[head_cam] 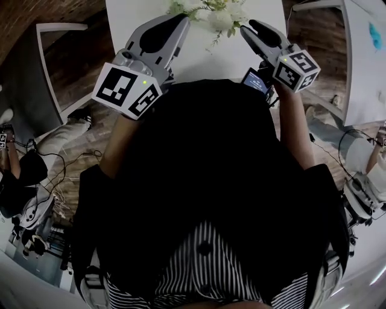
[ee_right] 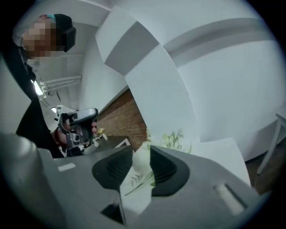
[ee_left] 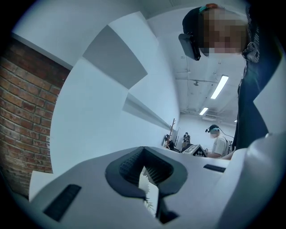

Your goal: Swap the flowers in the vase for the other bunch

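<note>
A bunch of white flowers with green sprigs (head_cam: 216, 13) lies at the far edge of the white table (head_cam: 199, 63). My left gripper (head_cam: 178, 23) points at it from the left, its jaws a narrow slit apart with only a sprig (ee_left: 148, 203) showing through the slit. From the right, my right gripper (head_cam: 248, 28) reaches the bunch with its jaws partly apart. In the right gripper view a white bloom (ee_right: 142, 162) and a green stem (ee_right: 139, 181) show in the gap; no pad visibly presses on them. No vase is in view.
The person's dark clothing fills the middle of the head view. A small screen (head_cam: 256, 80) sits by the right gripper. A white chair frame (head_cam: 45, 36) stands left, another white table (head_cam: 362, 60) right, cables (head_cam: 51, 181) on the wooden floor. Other people (ee_left: 219, 144) work far off.
</note>
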Demonstrator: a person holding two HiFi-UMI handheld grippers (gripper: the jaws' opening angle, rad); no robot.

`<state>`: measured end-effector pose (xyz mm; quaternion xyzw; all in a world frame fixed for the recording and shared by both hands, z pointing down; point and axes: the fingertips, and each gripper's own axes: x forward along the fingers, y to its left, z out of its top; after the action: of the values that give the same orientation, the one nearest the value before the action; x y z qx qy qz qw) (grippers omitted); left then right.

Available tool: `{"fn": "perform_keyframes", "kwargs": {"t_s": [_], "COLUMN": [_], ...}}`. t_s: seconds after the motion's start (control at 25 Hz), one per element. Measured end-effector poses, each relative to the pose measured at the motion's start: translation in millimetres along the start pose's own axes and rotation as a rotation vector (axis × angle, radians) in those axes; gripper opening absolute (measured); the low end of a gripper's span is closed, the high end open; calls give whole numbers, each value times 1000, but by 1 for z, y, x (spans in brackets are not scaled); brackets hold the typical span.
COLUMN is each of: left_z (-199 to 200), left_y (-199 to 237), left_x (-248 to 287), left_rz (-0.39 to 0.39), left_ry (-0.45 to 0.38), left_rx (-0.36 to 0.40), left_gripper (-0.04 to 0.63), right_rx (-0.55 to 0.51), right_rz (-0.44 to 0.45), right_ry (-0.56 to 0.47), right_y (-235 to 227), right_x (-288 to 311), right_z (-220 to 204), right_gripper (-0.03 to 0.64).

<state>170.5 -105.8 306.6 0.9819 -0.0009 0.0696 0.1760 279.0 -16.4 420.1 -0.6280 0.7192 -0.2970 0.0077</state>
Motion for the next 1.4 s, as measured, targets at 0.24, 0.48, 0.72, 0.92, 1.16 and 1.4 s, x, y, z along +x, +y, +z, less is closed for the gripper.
{"fn": "perform_keyframes", "kwargs": {"t_s": [0.24,0.48,0.72,0.92,1.16,1.4], "left_z": [18,32,23,22,20,1], "left_y": [-14,5,-10,-9,-11,-8], "left_x": [15,-25,-19,-25,-21,-9], "left_rz": [-7,16,22,16,4,-10], "left_ry": [-12,-12,2,5,11,23], "left_rx": [6,4,-3,4,5,-4], "left_gripper": [5,5,5,5,5,5], "right_rx": [-51,-118,-130,-149,-151,-143], "right_rz": [152,202,247,247,234,219], "right_ry": [-138,-156,-144,-135,-150,-147], "right_y": [56,111,113,116,114,98], "right_x": [-25,5,-1,1,-1,1], "right_z": [77,106,106,108,109,94], "right_gripper": [3,2,2,2,2,2]}}
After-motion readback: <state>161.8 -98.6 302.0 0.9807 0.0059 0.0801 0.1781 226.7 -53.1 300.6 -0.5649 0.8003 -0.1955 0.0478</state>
